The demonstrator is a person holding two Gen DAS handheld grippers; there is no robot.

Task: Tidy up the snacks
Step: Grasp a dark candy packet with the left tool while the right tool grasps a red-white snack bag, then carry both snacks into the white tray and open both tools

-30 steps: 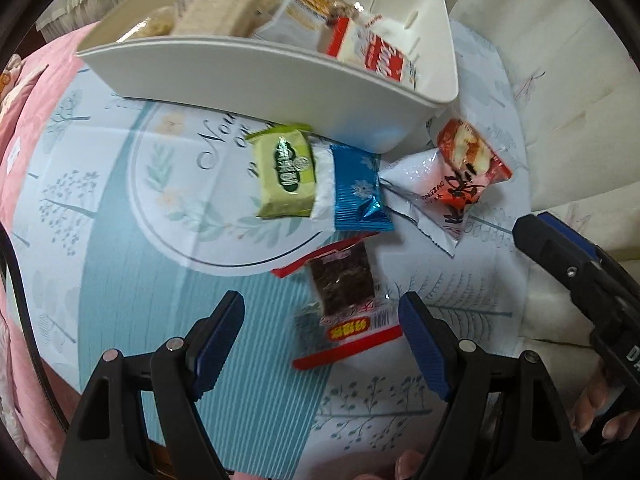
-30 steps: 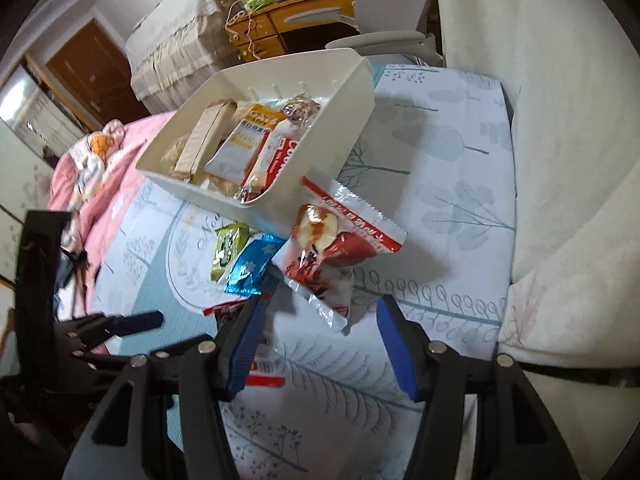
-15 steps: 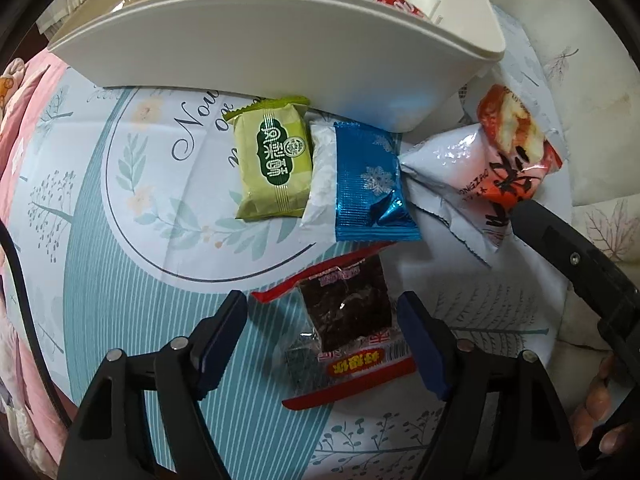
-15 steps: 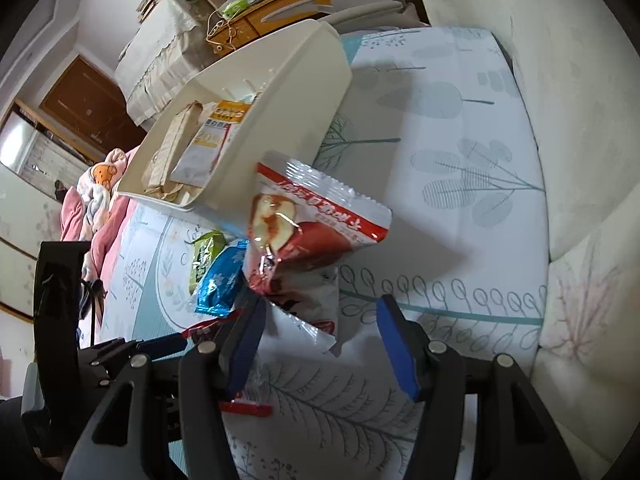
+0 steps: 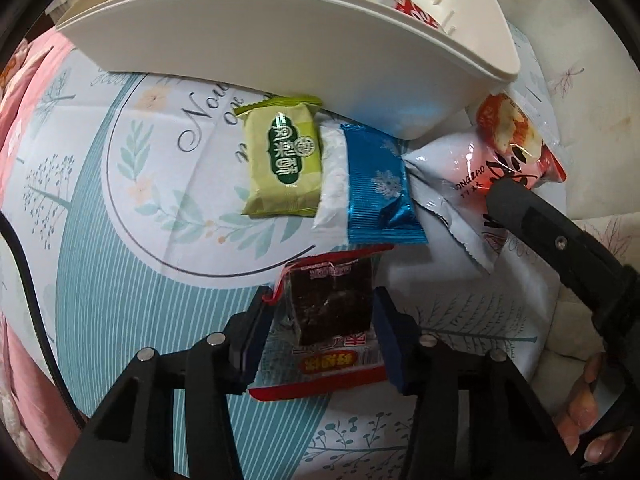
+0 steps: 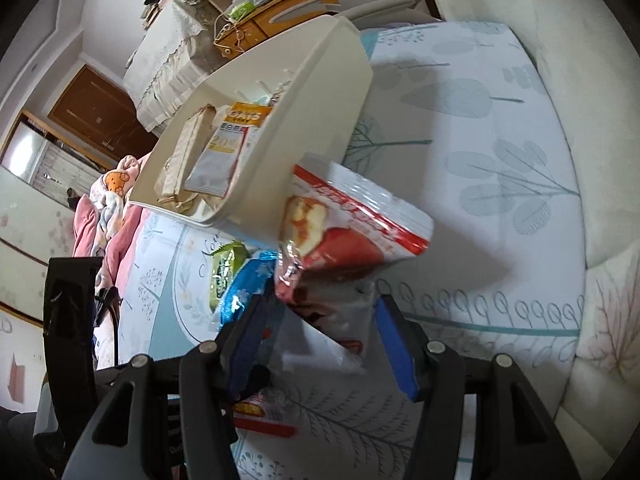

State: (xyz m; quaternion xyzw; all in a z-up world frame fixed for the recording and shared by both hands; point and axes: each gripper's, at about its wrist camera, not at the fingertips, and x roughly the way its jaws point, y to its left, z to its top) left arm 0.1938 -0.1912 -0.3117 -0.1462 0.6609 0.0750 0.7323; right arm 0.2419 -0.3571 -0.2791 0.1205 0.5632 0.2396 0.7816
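My left gripper (image 5: 320,328) is shut on a dark brown snack bar in a clear red-edged wrapper (image 5: 330,312) lying on the printed cloth. Just beyond it lie a green packet (image 5: 286,160) and a blue foil packet (image 5: 376,188), against the white bin (image 5: 280,40) that holds several snacks. My right gripper (image 6: 320,336) is shut on the lower end of a red-and-white fruit-picture bag (image 6: 344,248), which stands tilted beside the bin (image 6: 320,120). The same bag (image 5: 480,172) and the right gripper's arm show at the right of the left wrist view.
The cloth-covered surface (image 6: 480,120) stretches to the right of the bin, with cream cushions (image 6: 600,160) along its right edge. A pink blanket (image 5: 16,100) lies at the left. Cabinets and a draped table (image 6: 168,52) stand far behind.
Both grippers moved forward and closed. The left closed on the brown snack bar. The right closed on the fruit-picture bag, which now stands tilted up.
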